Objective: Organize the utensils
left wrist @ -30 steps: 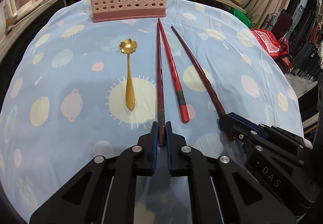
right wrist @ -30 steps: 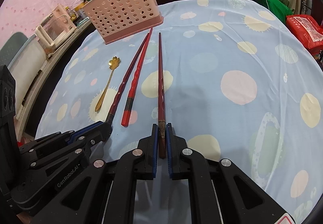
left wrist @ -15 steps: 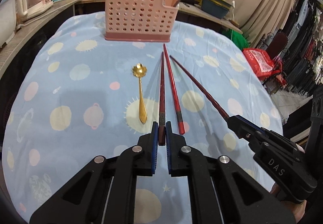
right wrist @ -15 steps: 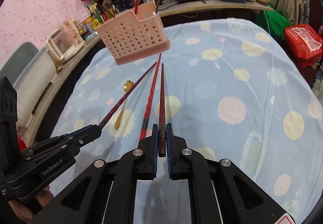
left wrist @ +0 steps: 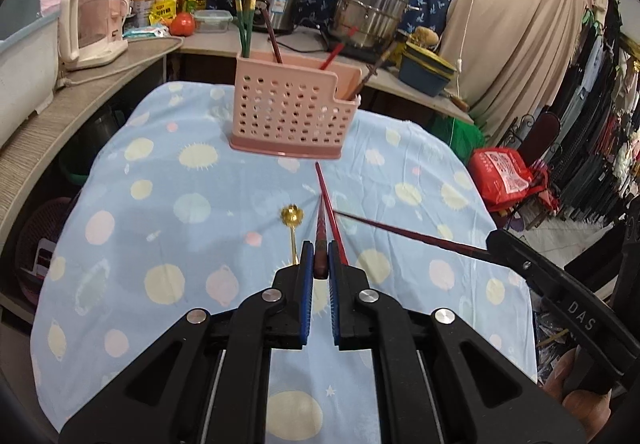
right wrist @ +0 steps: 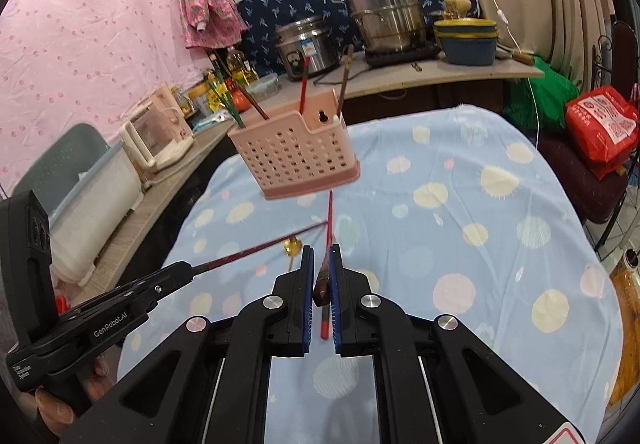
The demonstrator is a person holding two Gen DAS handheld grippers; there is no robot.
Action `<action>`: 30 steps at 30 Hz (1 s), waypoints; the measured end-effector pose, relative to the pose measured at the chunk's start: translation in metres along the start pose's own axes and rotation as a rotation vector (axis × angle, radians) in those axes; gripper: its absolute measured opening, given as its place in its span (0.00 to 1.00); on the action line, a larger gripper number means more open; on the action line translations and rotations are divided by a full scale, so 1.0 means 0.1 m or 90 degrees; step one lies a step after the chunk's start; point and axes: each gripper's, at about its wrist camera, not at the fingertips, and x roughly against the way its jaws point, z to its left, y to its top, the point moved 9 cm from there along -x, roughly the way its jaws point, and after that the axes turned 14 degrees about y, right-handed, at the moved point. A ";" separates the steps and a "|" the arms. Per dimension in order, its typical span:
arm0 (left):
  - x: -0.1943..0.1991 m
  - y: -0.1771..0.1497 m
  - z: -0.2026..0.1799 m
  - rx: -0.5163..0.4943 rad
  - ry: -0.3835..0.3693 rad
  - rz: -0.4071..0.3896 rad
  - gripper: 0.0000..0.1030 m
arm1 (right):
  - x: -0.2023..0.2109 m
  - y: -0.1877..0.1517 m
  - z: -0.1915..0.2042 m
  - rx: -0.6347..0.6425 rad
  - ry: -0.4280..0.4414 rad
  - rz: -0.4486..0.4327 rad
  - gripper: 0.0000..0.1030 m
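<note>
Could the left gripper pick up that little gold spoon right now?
Probably not yet. The left gripper is already shut on a dark red chopstick, so its jaws are occupied. The gold spoon lies uncovered on the tablecloth just left of it, otherwise unobstructed.

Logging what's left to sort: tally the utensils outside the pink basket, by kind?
Dark red chopsticks: 2, one clamped in the left gripper, one in the right gripper
Bright red chopstick: 1, lying on the cloth
Gold spoon: 1, lying on the cloth
Total: 4
</note>
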 end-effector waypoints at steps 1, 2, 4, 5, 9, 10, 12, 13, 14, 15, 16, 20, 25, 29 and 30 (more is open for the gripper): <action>0.03 0.05 0.02 0.003 0.000 -0.005 0.07 | 0.02 0.05 0.02 0.003 0.002 -0.006 0.07; 0.06 0.10 0.04 0.005 0.000 -0.009 0.07 | 0.05 0.11 0.05 0.006 0.006 -0.014 0.07; 0.11 0.19 0.08 0.009 -0.001 -0.018 0.07 | 0.10 0.24 0.11 0.014 0.011 -0.029 0.07; 0.14 0.26 0.10 0.014 -0.001 -0.024 0.07 | 0.12 0.30 0.14 0.017 0.013 -0.035 0.07; 0.24 0.51 0.16 0.017 0.001 -0.052 0.07 | 0.18 0.56 0.23 0.031 0.023 -0.058 0.07; 0.27 0.57 0.17 0.016 0.002 -0.059 0.07 | 0.19 0.64 0.24 0.032 0.028 -0.063 0.07; 0.30 0.70 0.18 0.014 0.004 -0.072 0.07 | 0.18 0.74 0.27 0.032 0.032 -0.070 0.07; 0.31 0.76 0.19 0.012 0.004 -0.076 0.07 | 0.17 0.79 0.28 0.032 0.035 -0.072 0.07; 0.33 0.82 0.19 0.012 0.004 -0.081 0.07 | 0.16 0.84 0.29 0.032 0.039 -0.075 0.07; 0.34 0.87 0.20 0.011 0.005 -0.085 0.07 | 0.15 0.87 0.31 0.032 0.042 -0.077 0.07; 0.35 0.94 0.20 0.010 0.005 -0.091 0.07 | 0.13 0.93 0.33 0.033 0.046 -0.079 0.07; 0.38 1.20 0.19 0.004 0.005 -0.113 0.07 | 0.04 1.13 0.40 0.039 0.057 -0.084 0.07; 0.39 1.50 0.18 0.001 0.002 -0.133 0.07 | -0.10 1.40 0.52 0.046 0.076 -0.093 0.07; 0.38 1.83 0.19 0.005 0.004 -0.153 0.07 | -0.28 1.68 0.63 0.059 0.087 -0.099 0.07; 0.39 1.93 0.17 0.005 0.007 -0.160 0.07 | -0.32 1.77 0.66 0.061 0.092 -0.102 0.07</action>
